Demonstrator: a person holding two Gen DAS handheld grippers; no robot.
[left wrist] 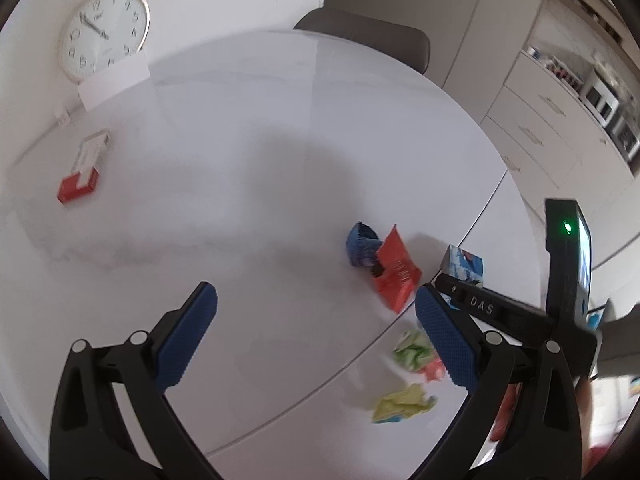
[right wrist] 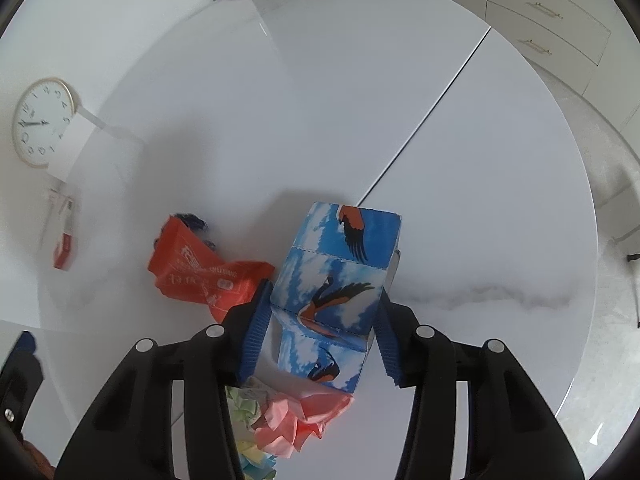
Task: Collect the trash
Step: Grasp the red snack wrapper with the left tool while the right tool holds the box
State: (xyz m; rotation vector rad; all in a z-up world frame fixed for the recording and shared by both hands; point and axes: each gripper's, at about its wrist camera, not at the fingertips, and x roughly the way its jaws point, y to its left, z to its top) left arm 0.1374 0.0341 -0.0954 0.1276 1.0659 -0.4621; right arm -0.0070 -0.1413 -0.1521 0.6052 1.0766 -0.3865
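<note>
Already the right gripper (right wrist: 320, 320) clamps the blue carton (right wrist: 332, 284), long axis toward 12 o'clock; the left gripper (left wrist: 316, 336) gapes empty, the orange wrapper (left wrist: 394, 272) at 1 o'clock.

Bright, even daylight; soft shadows, slight motion blur, dark fisheye-warped edges.

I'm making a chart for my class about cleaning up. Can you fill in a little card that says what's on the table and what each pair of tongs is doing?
Place: round white table
Left tongs: open, holding nothing, above the table
Right tongs: closed on the blue bird box
Nearby trash: orange wrapper, blue crumpled wrapper, pink paper, green paper, yellow paper
Far side: red and white box
By the wall: clock, white card
</note>
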